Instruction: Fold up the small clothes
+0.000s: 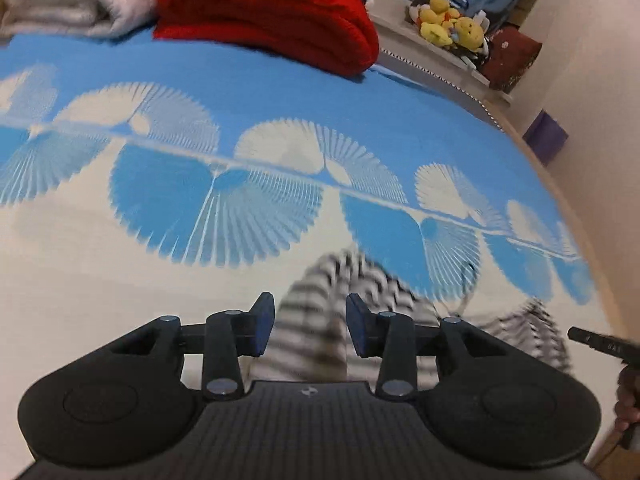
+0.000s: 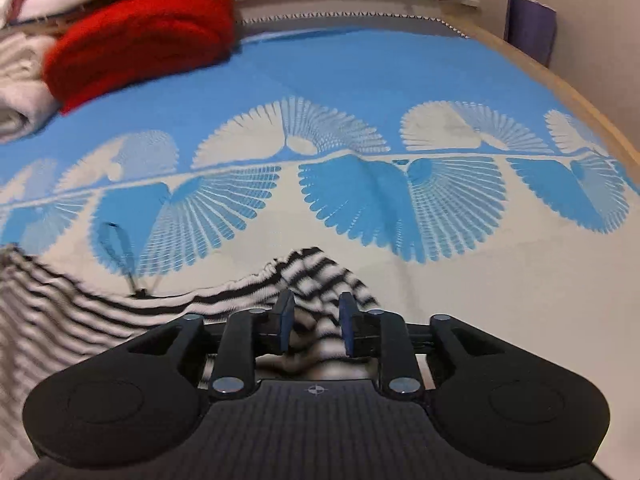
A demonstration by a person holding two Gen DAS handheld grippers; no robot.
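Note:
A black-and-white striped garment lies on the blue and cream patterned bedspread. In the left wrist view my left gripper is open, its blue-padded fingers either side of a bunched part of the cloth. In the right wrist view the garment spreads to the left, and my right gripper is open with a raised fold of the striped cloth between its fingers. The right gripper's tip also shows at the right edge of the left wrist view.
A folded red blanket and a cream blanket lie at the far side of the bed. Yellow plush toys sit on a ledge beyond. The bed's wooden edge and a wall run along the right.

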